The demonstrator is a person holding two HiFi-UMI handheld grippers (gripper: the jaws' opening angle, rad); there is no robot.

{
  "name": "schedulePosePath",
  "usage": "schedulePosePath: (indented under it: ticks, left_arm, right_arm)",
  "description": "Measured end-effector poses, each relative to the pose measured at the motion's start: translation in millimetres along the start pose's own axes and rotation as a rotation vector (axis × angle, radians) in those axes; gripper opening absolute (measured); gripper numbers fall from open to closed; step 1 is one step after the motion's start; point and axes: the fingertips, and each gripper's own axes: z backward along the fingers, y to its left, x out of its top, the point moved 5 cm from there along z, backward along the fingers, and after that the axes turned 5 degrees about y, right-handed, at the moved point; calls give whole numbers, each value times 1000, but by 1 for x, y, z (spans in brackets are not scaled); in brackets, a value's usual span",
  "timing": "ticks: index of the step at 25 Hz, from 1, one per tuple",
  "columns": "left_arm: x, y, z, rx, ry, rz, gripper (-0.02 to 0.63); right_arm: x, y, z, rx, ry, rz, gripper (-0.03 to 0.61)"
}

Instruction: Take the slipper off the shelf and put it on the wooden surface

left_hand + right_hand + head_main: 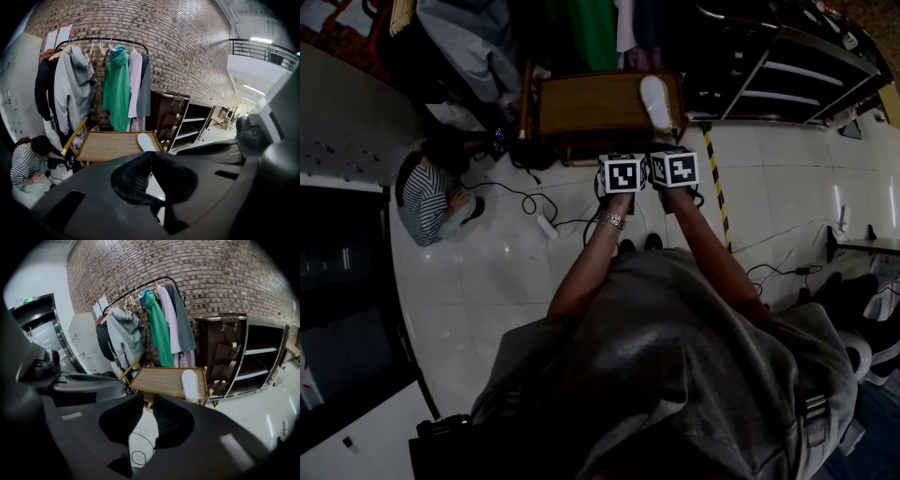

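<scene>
A white slipper (656, 101) lies on the right end of the low wooden table (591, 111), with nothing touching it. It also shows in the left gripper view as the slipper (146, 141) and in the right gripper view as the slipper (190, 384). Both grippers hang side by side over the floor, short of the table. My left gripper (622, 172) has its jaws (151, 155) closed tip to tip and empty. On my right gripper (675, 168), a narrow gap (149, 401) stands between the jaws, with only floor showing through it.
A dark open shelf unit (792, 80) stands right of the table. A clothes rack (108, 79) with hanging jackets lines the brick wall behind. A person in a striped top (427, 199) sits on the floor at the left. Cables (534, 208) and striped floor tape (715, 192) lie nearby.
</scene>
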Motion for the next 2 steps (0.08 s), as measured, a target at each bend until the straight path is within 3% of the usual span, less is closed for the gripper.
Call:
schedulePosePath:
  ticks: [2]
  left_arm:
    - [-1, 1, 1, 4, 8, 3, 5]
  right_arm:
    - [0, 1, -1, 4, 1, 2, 63]
